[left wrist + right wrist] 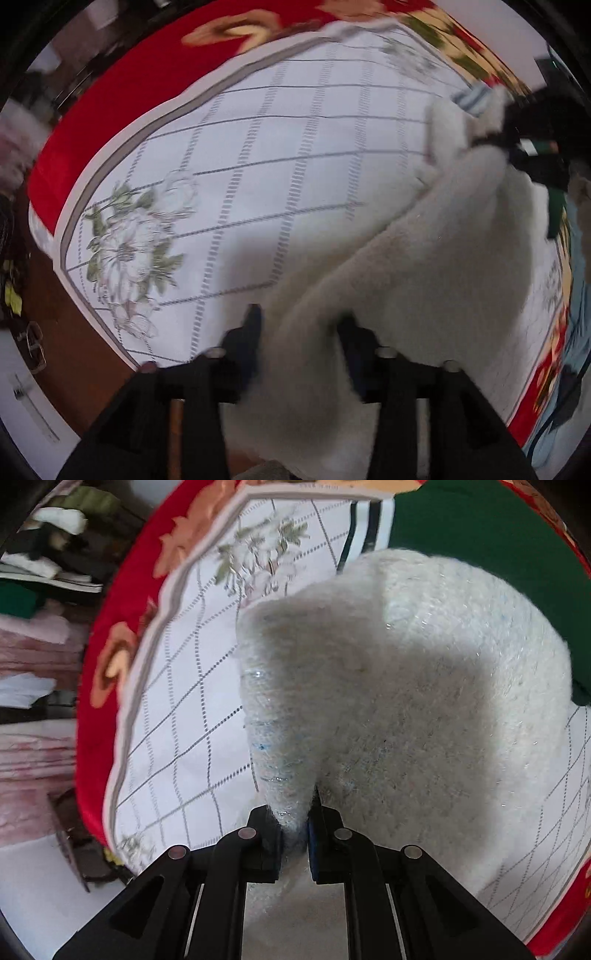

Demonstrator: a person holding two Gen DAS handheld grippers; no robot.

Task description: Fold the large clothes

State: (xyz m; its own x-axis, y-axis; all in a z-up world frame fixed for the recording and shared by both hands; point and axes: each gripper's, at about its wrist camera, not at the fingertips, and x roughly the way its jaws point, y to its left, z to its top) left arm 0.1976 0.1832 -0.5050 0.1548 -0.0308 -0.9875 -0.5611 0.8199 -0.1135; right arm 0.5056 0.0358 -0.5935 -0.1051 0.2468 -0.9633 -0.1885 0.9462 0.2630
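White fuzzy sweater (406, 701) lies on a bed covered by a white grid-patterned sheet (277, 147) with flower prints, over a red floral blanket (122, 92). Both ends of the garment are lifted off the sheet. Right gripper (295, 834): fingers clamped on a bunched edge of the knit, with only a narrow wad of fabric between the pads. Left gripper (299, 332): fabric runs between the fingers, which stand fairly wide; most likely gripping a thick bundle, though motion blur keeps me from confirming it. In the left wrist view the right gripper shows as a dark shape at the far end of the garment, so the sweater spans between the two. A green garment (480, 535) with a striped band lies at the head of the sheet, partly under the sweater's far side. Judgement on progress: early to middle. The sweater is held up and draped, not laid flat; no crisp fold line or stacked rectangle is visible. Laying out, folding over and squaring off appear still to come.
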